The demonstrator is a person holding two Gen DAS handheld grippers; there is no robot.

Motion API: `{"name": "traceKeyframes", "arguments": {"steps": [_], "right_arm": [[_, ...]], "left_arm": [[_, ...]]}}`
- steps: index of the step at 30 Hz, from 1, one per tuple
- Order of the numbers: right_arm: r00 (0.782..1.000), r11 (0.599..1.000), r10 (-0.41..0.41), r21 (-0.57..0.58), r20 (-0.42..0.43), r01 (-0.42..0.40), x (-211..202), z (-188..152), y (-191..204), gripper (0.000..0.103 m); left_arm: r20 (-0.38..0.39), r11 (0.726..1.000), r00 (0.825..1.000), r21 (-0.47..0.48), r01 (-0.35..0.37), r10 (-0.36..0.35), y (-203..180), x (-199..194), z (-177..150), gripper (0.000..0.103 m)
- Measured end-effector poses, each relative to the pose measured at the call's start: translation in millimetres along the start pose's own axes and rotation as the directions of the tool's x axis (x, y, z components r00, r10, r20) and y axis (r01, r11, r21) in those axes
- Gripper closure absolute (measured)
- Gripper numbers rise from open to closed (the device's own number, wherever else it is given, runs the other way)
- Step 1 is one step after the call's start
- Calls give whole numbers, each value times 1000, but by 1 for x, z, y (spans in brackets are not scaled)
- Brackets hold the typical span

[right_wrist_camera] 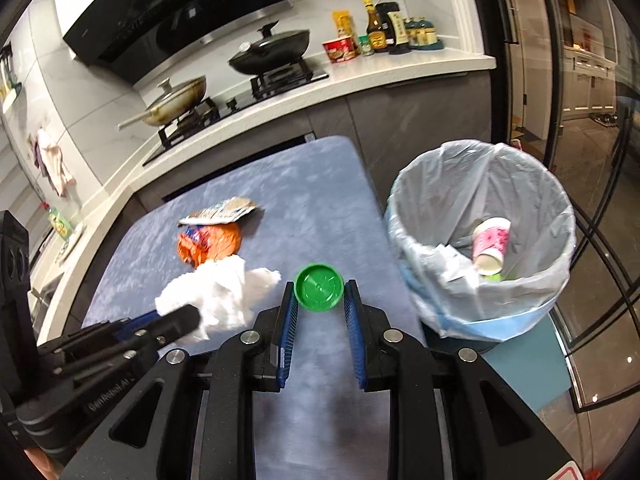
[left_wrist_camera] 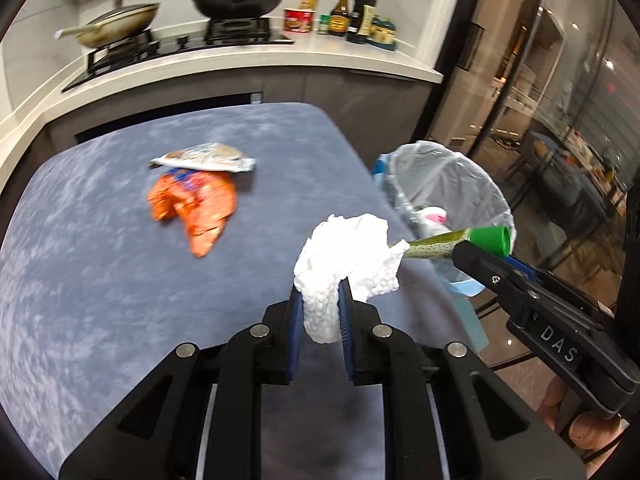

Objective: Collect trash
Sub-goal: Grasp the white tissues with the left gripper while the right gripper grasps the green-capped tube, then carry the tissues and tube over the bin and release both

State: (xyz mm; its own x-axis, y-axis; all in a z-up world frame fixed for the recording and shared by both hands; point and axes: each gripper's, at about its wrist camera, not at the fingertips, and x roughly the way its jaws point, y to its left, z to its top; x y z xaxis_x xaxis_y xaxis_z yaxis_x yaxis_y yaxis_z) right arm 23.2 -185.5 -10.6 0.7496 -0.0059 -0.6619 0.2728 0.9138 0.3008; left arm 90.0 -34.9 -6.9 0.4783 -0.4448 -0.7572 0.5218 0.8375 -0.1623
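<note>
A: Two pieces still lie on the blue table, at about eleven o'clock from the left gripper: an orange wrapper with a grey packet on its far edge.

B: And the bin?

A: The lined trash bin stands off the table's edge, at two o'clock from the right gripper, with a paper cup already inside.

B: What might go wrong?

A: My guess is the white tissue wad could snag or drop short; it's loose and billows past the pads.

B: Grips?

A: The left gripper is clamped on the tissue wad, twelve o'clock. The right pinches a green-capped tube, which could slip and miss the rim
</note>
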Motion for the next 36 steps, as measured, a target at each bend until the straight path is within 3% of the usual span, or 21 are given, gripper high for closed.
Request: {"name": "traceKeyframes", "arguments": {"steps": [7, 14, 25, 36], "right_arm": [[1000, 1000, 4, 25, 21, -5, -11, 7, -22, 81], [1000, 999, 26, 40, 16, -26, -15, -1, -25, 81], [997, 997, 71, -16, -15, -71, -14, -9, 3, 80], [992, 991, 120, -51, -34, -122, -7, 3, 37, 80]], "left_arm": [[11, 999, 1000, 29, 14, -15, -25, 2, 8, 87], [4, 1000, 1000, 28, 4, -4, -23, 0, 7, 87], [13, 1000, 1000, -20, -12, 12, -2, -11, 1, 87], [-8, 998, 1000, -60, -16, 16, 23, -14, -5, 87]]}}
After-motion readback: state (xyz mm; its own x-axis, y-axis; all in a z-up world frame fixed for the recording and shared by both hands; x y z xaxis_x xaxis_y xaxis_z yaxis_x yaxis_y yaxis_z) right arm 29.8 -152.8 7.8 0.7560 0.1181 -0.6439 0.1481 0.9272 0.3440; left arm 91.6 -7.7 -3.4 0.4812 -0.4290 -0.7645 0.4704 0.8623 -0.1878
